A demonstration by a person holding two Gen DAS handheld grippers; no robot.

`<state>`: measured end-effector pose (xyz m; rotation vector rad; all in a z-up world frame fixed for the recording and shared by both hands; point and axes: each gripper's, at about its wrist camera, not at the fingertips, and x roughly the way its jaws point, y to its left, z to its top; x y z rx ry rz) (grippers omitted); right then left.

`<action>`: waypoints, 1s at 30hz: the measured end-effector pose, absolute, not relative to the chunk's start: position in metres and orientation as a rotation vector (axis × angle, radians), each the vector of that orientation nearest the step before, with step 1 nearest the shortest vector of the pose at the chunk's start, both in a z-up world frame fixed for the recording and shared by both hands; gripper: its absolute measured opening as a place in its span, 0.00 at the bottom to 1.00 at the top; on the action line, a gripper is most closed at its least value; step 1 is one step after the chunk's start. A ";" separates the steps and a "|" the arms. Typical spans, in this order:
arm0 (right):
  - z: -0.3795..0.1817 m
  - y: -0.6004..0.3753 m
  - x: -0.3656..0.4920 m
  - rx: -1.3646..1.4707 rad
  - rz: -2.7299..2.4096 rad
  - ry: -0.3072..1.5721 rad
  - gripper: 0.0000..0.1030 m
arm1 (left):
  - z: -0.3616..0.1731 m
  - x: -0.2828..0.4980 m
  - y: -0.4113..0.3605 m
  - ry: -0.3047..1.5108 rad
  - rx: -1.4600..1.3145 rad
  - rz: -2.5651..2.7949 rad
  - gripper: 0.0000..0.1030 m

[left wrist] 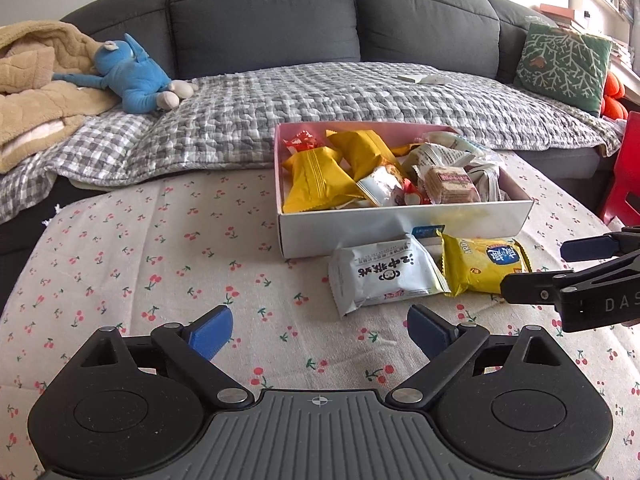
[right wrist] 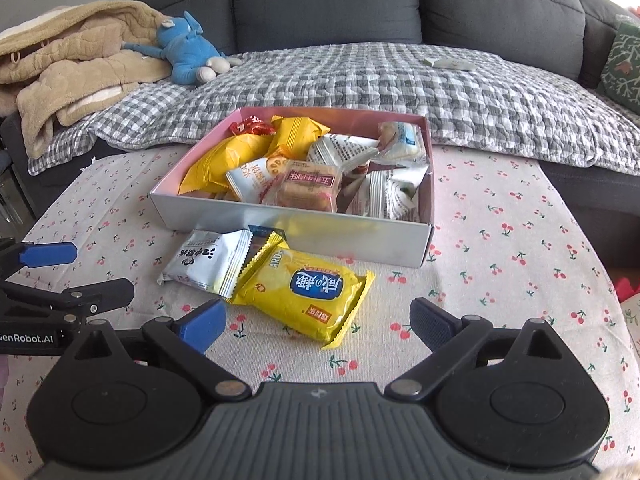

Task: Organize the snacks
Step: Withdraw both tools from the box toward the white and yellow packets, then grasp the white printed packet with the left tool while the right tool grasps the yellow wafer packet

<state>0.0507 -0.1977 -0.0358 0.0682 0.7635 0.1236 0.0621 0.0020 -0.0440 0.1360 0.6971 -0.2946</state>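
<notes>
Box: the white box (right wrist: 304, 236) with the pink inside sits on the cherry-print cloth (right wrist: 520, 264), already heaped with packets, yellow ones at the left, white and clear ones at the right
Left out: two snacks lie on the cloth just in front of the box's near wall, a white packet (right wrist: 208, 264) and a yellow packet (right wrist: 308, 300), their edges overlapping
Left gripper (left wrist: 320, 334): fingers spread wide, nothing between them, aimed down toward the white packet (left wrist: 384, 276), not touching it
Right gripper (right wrist: 318, 326): fingers spread wide and empty, the yellow packet's near corner lying close between the tips
Progress: most of the job looks done; I'd say these two packets remain to go in the box
Behind: a sofa (left wrist: 260, 12) with a blue soft toy (left wrist: 136, 76), not part of this
</notes>
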 end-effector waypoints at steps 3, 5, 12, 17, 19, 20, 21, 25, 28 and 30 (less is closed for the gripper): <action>-0.040 -0.196 0.057 0.112 0.124 0.780 0.95 | -0.050 0.064 -0.003 0.713 0.144 -0.303 0.93; -0.042 -0.196 0.062 0.144 0.121 0.788 0.95 | -0.053 0.065 -0.005 0.720 0.149 -0.304 0.93; -0.054 -0.197 0.081 0.206 0.069 0.795 0.87 | -0.061 0.073 -0.008 0.741 0.145 -0.291 0.93; -0.058 -0.199 0.081 0.187 0.079 0.779 0.77 | -0.063 0.079 -0.013 0.740 0.141 -0.282 0.93; -0.056 -0.201 0.079 0.175 0.091 0.776 0.71 | -0.064 0.083 -0.016 0.741 0.138 -0.283 0.93; -0.056 -0.204 0.078 0.172 0.093 0.776 0.69 | -0.065 0.084 -0.017 0.741 0.134 -0.285 0.93; -0.055 -0.206 0.077 0.172 0.092 0.776 0.69 | -0.065 0.086 -0.019 0.742 0.129 -0.287 0.93; -0.056 -0.222 0.071 0.181 0.076 0.777 0.69 | -0.067 0.093 -0.027 0.748 0.109 -0.293 0.93; -0.055 -0.234 0.065 0.183 0.062 0.773 0.69 | -0.067 0.097 -0.034 0.745 0.094 -0.297 0.93; -0.055 -0.241 0.060 0.181 0.059 0.770 0.70 | -0.067 0.100 -0.039 0.743 0.085 -0.304 0.93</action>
